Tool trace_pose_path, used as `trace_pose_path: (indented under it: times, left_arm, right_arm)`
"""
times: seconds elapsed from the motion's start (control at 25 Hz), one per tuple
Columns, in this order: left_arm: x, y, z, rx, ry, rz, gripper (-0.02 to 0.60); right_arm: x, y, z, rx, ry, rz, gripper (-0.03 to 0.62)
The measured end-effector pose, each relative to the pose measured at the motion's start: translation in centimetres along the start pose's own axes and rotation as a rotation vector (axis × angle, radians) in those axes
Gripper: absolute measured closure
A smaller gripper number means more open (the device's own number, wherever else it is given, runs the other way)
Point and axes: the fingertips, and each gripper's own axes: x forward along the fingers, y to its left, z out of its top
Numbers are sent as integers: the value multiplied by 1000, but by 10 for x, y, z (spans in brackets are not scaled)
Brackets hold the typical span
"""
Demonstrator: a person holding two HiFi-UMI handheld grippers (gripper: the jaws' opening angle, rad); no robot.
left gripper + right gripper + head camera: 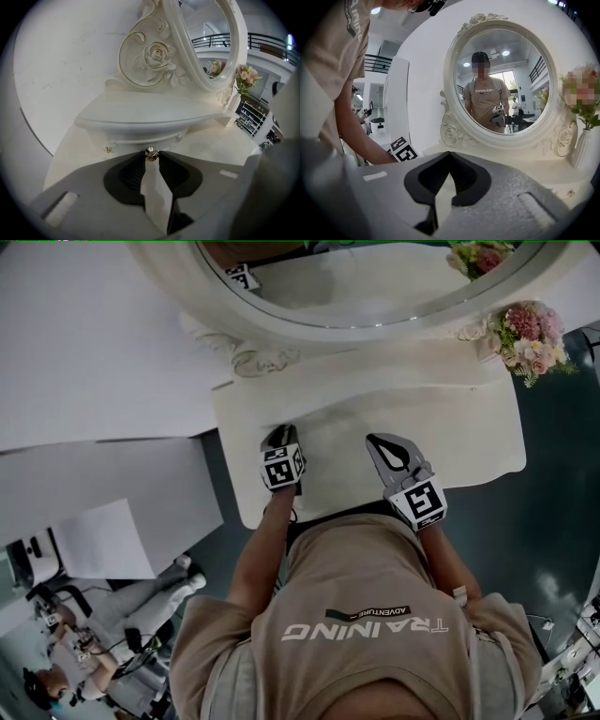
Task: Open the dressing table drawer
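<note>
A white dressing table (pixel 459 418) carries a round mirror (pixel 375 282) at its back. In the left gripper view a low drawer front (pixel 136 140) sits under the carved shelf at the mirror's foot, with a small metal knob (pixel 150 153) on it. My left gripper (pixel 151 156) points down at it, and its two tips pinch the knob from both sides. In the head view the left gripper (pixel 279 434) is over the tabletop's near left part. My right gripper (pixel 449 153) hovers above the table to the right (pixel 377 441), tips together, nothing in it.
A vase of pink flowers (pixel 530 338) stands at the table's back right corner (pixel 581 93). A second small knob (pixel 108 149) shows left of the gripped one. White wall panels (pixel 94 352) lie to the left. The person stands close against the table's front edge.
</note>
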Motion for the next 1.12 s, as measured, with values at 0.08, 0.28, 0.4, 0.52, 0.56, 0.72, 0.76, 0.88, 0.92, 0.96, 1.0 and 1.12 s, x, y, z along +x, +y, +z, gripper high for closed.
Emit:
trace_pose_path:
  times: [0.08,0.28,0.4,0.52,0.56,0.72,0.76,0.88,0.92,0.96,1.0,1.12]
  left_arm:
    - [-3,-1,-3,4,7,-2,469]
    - [-9,-4,-12,7,22,-4,471]
    - [-10,-5,-15,0,24,-1,471]
    - [-12,-6,-17,4,23,0,471]
    - [-12,-7,-17,6,23,-1,471]
    - [-17,-9,-23,9,26,-7,471]
    - [-19,-9,-25,6,27,-8,471]
    - [-21,-11,-28,-3,26,-6,472]
    - [-21,-12,-29,-5,25,-6,471]
    - [-21,-12,-30,-7,25,-6,472]
    - [-22,-13,-31,-9,26,-6,472]
    - [-25,-14,-34,-12,28,-6,472]
  right_arm:
    - [-2,1,-1,0,1,-4,591]
    - [-6,4,-5,11,2,-14,591]
    - [-9,3,-7,23,-2,-17,591]
    - [-13,3,-8,24,-4,-20,591]
    - [-15,3,-8,24,-4,-21,591]
    - [-18,5,-9,22,-3,-20,591]
    - [-19,5,-9,21,-3,-19,591]
    - [-20,5,-10,18,-3,-15,591]
    - [-21,5,-11,18,-2,-14,591]
    - [-21,5,-12,19,-1,-13,591]
    - [-22,6,-12,19,-1,-11,591]
    - [-23,8,-12,15,-5,-4,591]
